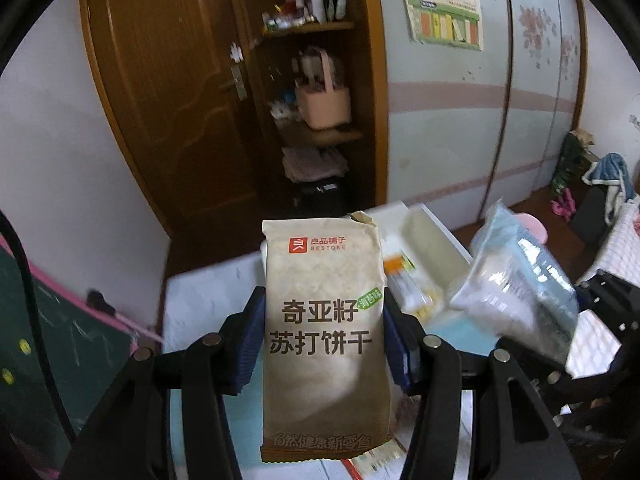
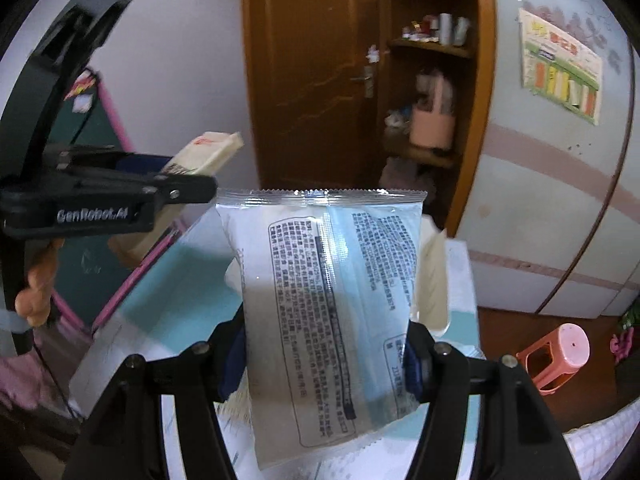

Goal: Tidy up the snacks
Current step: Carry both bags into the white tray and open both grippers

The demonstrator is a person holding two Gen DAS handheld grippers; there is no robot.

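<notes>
Our left gripper (image 1: 326, 344) fingers clamp the cracker pack (image 1: 324, 320) between them; our right gripper (image 2: 326, 360) fingers pinch the blue snack bag (image 2: 328, 304).

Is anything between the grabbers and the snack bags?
No. The left hand-held gripper is already shut on the tan cracker packet, and the right hand-held gripper is shut on the pale blue snack bag. Nothing visible sits between.

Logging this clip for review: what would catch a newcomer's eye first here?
The tan cracker packet fills the left wrist view, upright, clamped in the left gripper. The pale blue packet does the same in the right gripper. Behind both stands an open brown door.
</notes>
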